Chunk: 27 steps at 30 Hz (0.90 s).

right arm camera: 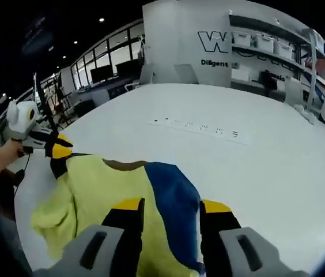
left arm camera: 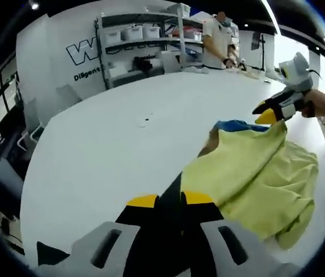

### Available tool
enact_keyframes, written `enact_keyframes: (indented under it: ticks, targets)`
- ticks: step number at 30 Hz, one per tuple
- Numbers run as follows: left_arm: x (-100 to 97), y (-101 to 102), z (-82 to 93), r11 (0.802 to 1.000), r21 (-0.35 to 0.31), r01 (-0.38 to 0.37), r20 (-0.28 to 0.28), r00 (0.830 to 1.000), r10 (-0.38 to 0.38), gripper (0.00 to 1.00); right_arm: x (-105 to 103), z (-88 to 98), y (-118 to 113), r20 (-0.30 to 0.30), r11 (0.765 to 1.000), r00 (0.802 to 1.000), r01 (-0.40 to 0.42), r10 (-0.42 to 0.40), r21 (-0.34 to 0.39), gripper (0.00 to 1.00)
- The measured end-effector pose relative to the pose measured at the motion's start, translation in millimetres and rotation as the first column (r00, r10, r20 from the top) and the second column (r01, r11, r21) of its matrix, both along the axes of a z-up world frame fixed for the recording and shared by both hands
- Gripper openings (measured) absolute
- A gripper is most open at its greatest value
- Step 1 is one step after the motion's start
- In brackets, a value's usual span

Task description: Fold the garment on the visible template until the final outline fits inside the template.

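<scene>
Now both claws pinch the yellow garment (left arm camera: 254, 173) edges on the table (left arm camera: 105, 156).

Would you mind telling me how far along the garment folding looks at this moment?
Early stage. The yellow and blue garment lies rumpled on the white table, with no neat fold done. In hand: the left gripper and the right gripper each appear to be pinching an edge. Left to do: spreading it flat, then folding it small. I cannot make out a template outline.

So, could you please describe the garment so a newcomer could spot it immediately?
On the large white table, between both grippers, lies a crumpled garment. It is pale yellow-green with a blue panel, the only cloth on that table.
</scene>
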<state>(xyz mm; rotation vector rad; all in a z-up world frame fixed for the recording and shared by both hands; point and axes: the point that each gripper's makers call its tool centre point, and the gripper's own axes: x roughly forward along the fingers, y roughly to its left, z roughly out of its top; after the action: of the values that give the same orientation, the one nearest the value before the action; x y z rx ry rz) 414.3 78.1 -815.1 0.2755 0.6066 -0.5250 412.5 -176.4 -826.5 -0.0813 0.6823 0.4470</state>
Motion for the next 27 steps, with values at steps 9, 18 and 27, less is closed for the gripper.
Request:
enact_keyframes:
  ticks: [9, 18, 27]
  targets:
    - [-6.3, -3, -36.9, 0.999, -0.05, -0.009, -0.138, 0.99, 0.001, 0.24, 26, -20.5, 5, -0.023, 0.999, 0.999, -0.032, 0.031, -0.034, 0.33]
    - [-1.5, -6, -43.2, 1.0, -0.008, 0.024, -0.116, 0.993, -0.025, 0.06, 33, -28.9, 5, -0.017, 0.994, 0.999, -0.044, 0.043, -0.096, 0.06]
    - [-8.2, -5, -36.8, 1.0, -0.017, 0.014, -0.132, 0.991, -0.016, 0.05, 30, -19.7, 7, -0.001, 0.996, 0.998, -0.063, 0.063, -0.067, 0.0]
